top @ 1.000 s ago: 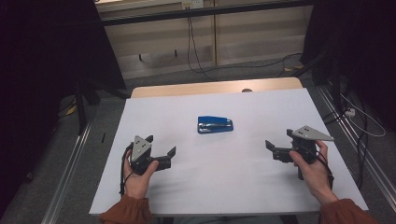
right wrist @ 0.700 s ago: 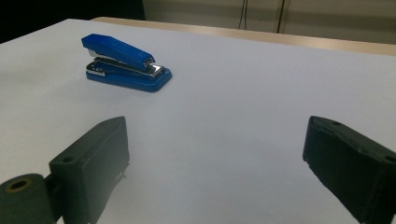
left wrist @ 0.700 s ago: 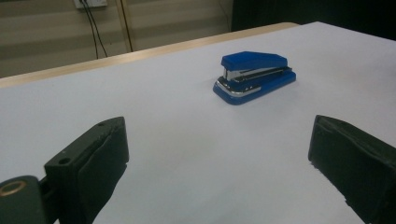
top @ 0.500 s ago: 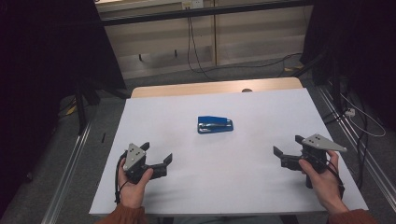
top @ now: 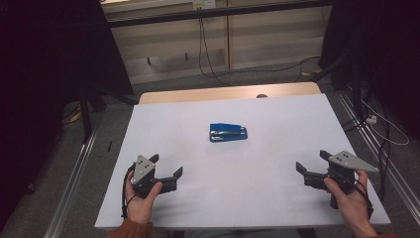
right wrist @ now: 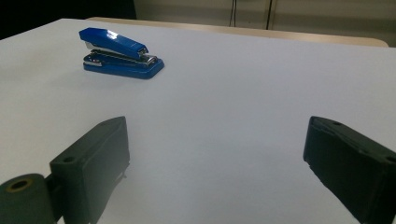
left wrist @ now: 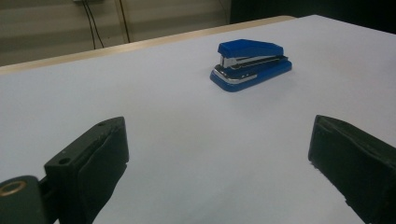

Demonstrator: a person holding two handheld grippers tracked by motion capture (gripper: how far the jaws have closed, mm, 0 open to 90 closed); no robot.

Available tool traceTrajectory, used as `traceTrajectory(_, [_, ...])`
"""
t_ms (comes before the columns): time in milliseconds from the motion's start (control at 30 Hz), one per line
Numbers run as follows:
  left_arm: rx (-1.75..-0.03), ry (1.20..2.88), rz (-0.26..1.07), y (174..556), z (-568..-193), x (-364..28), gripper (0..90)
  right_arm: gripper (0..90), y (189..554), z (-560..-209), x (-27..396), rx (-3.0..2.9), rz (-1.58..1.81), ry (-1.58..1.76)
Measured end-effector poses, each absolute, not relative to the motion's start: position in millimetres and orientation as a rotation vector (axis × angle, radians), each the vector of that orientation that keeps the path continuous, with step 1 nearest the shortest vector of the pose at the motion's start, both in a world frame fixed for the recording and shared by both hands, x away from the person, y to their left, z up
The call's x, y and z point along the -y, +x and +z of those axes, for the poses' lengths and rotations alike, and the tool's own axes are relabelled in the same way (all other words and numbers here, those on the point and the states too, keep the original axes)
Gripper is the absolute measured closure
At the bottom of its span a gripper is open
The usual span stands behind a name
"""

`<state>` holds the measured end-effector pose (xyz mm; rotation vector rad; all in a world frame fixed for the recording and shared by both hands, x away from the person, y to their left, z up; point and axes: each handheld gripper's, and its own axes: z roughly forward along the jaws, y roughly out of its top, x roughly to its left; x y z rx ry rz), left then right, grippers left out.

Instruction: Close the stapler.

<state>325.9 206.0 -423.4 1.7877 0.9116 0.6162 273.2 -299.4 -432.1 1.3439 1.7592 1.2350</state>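
We see a small blue plastic stapler with a bright metal strip along its side (top: 228,132) lying flat on the white sheet that covers the tabletop (top: 277,198). It sits near the middle of the sheet, somewhat closer to the far edge than to the near one, with its long side running roughly parallel to those edges. Nothing touches it.

Our left black two-jaw gripper (top: 166,166) hovers over the near left corner region of the sheet, held in a hand (top: 141,198) that comes in over the near edge. Its jaws stand spread wide apart with nothing between them. In the left gripper view the stapler (left wrist: 251,63) lies well ahead of the jaws, a little to the right of centre, its hinged end toward the right.

Our right black two-jaw gripper (top: 313,165), topped by a grey three-cornered plate, sits over the near right corner region, close to the right edge, held by the other hand (top: 349,201). Its jaws are likewise spread wide and hold nothing. In the right gripper view the stapler (right wrist: 120,52) appears far ahead and to the left.

Both grippers are well apart from the stapler and from each other. A strip of bare wooden tabletop (top: 228,92) shows beyond the far edge of the sheet.
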Motion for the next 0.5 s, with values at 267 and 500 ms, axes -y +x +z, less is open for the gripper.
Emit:
traceTrajectory(267, [-0.929, 1.764, 0.604, 326.6, -423.5, -206.9, 5.1, 6.9, 274.4, -432.0, 294.7, -1.774, 1.256, 1.315])
traceTrajectory(500, [-0.934, 1.771, 0.602, 328.1, -424.4, -207.7, 5.0, 5.7, 274.8, -432.0, 295.5, -1.777, 1.255, 1.319])
